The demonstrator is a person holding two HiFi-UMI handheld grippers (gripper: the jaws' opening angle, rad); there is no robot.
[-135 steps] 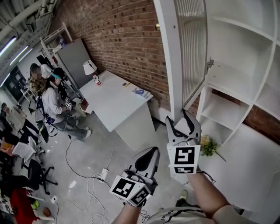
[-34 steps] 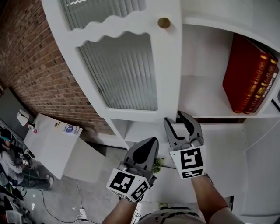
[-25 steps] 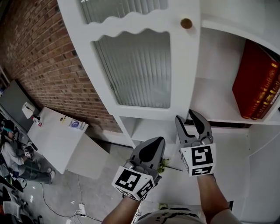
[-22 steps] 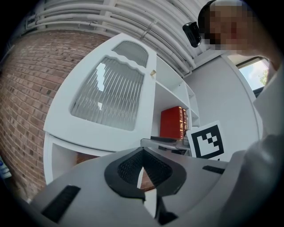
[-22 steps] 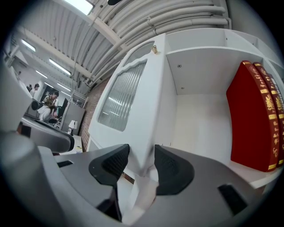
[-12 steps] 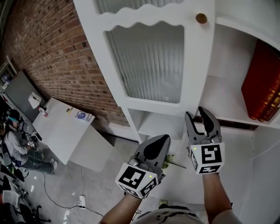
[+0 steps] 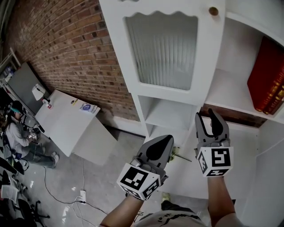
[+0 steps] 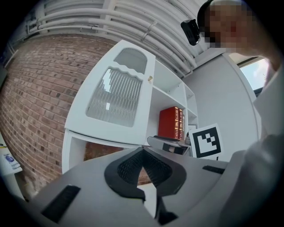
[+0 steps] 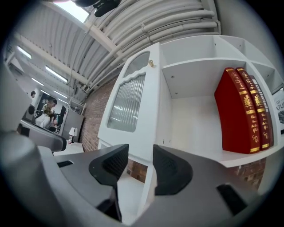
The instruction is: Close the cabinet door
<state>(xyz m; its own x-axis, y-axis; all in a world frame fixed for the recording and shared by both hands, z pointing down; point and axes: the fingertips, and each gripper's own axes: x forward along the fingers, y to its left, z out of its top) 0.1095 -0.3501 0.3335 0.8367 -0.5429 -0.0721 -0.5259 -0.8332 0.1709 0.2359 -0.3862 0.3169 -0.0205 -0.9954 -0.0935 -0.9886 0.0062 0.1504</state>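
The white cabinet door [image 7: 166, 48], with ribbed glass and a small brass knob [image 7: 214, 10], is swung across the left part of the cabinet; whether it lies flush I cannot tell. Red books [image 7: 268, 84] stand on the open shelf to its right. My right gripper [image 7: 212, 120] is open and empty, below the door's lower right corner and apart from it. My left gripper [image 7: 156, 150] is shut on nothing, lower and to the left. The left gripper view shows the door [image 8: 117, 95], the books [image 8: 171, 123] and the shut left gripper [image 8: 142, 153]. In the right gripper view the door [image 9: 132, 104] lies beyond the open right gripper [image 9: 141, 166].
Open lower shelves [image 7: 171, 115] lie under the door, with a small flower sprig [image 7: 174, 153] behind my left gripper. A brick wall [image 7: 66, 53] runs to the left. A white table [image 7: 66, 124], floor cables [image 7: 82, 195] and a seated person [image 7: 17, 133] are at the far left.
The door, wide open several seconds ago, now covers the cabinet's left part. Over the last second both grippers have drawn back from it; the right tips no longer reach its lower edge.
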